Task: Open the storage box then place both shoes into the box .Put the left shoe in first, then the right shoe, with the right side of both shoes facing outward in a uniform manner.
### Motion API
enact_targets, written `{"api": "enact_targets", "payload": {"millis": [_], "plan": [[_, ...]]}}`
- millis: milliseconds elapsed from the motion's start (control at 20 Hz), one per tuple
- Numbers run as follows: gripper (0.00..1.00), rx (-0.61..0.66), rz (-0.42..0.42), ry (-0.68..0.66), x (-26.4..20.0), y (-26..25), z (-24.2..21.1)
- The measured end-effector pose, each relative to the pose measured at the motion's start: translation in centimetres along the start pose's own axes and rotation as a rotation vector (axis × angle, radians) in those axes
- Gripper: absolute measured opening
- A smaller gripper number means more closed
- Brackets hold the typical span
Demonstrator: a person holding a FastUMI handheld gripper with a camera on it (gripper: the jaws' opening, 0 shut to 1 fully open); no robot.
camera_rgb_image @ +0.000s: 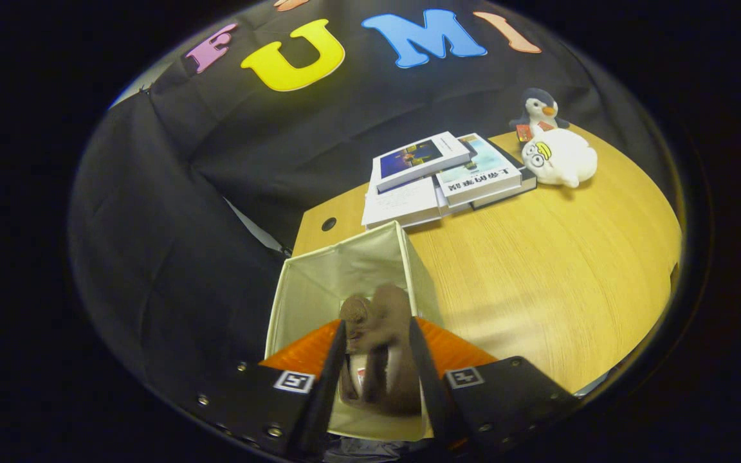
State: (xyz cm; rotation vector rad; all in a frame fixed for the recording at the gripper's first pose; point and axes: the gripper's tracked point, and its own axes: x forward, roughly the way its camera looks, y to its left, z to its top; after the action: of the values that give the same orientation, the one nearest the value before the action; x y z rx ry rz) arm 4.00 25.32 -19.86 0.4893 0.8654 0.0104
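Brown shoe (380, 341), fuzzy-looking with a pale lining showing low down, clamped between the two fingers of the gripper (377, 350), both sides pressing on it. Held over the open mouth of the cream fabric storage box (345, 263), partly within its walls. Box set at the near left corner of the wooden table (538, 270), its far rim just short of a stack of books (435, 180). Bare tabletop to the right of the box; two plush toys (554, 151) beyond the books. Shoe's long axis running roughly along the fingers, away toward the far box wall; toe or heel leading cannot be told.
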Motion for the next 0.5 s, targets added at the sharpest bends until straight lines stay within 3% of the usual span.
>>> {"api": "enact_targets", "payload": {"millis": [100,500], "plan": [[0.99,-0.057,0.001,-0.046,-1.1,0.0,1.4],[0.99,-0.289,0.02,-0.257,-8.4,-2.0,8.3]]}}
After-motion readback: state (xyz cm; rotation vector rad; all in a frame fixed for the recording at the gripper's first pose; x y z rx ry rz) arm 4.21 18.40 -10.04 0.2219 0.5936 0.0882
